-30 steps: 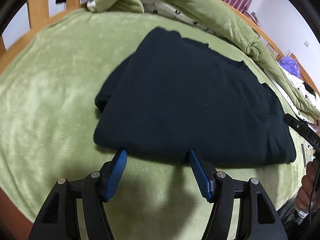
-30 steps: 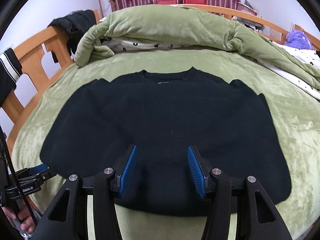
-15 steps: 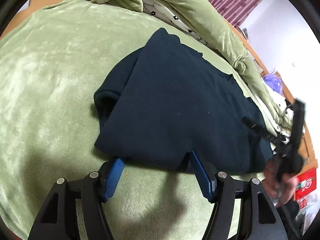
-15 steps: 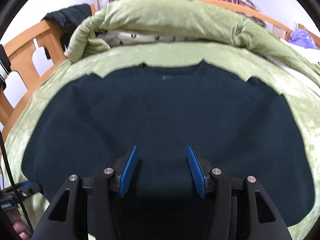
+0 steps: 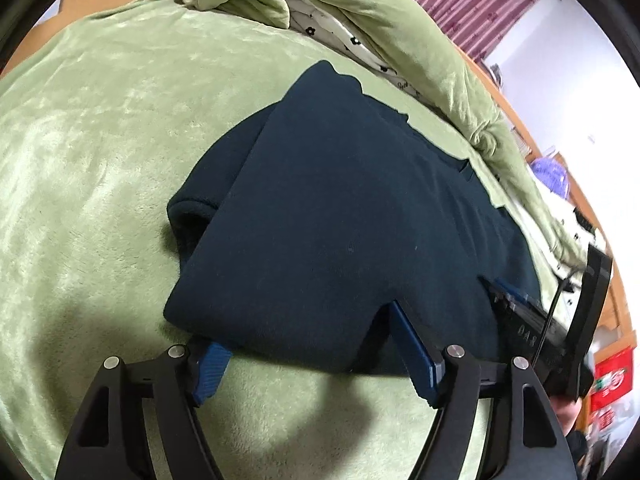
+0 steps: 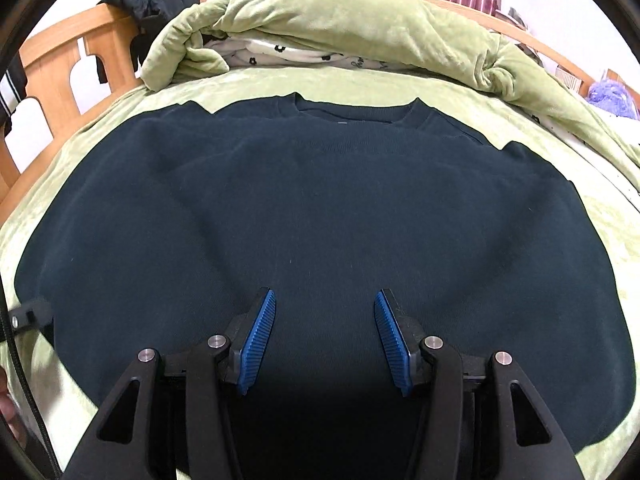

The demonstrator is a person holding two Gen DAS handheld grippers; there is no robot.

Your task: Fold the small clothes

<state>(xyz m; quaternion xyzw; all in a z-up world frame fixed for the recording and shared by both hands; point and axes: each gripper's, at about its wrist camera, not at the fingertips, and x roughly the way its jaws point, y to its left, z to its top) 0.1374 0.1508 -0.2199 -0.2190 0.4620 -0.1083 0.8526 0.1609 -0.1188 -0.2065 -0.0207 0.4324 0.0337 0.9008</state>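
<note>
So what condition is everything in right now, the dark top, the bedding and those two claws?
Dark sweatshirt: lying flat on the bed, sleeves folded in, collar at the far side.
Green quilt: bunched up behind the sweatshirt.
Left claw: opening at the sweatshirt's near hem.
Right claw: open above the sweatshirt, gripping nothing.

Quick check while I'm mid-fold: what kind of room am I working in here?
Most likely a bedroom. The dark sweatshirt lies on a bed covered with a green plush blanket, a rolled green duvet is bunched at the far side, and a wooden bed frame and striped curtains stand behind.
</note>
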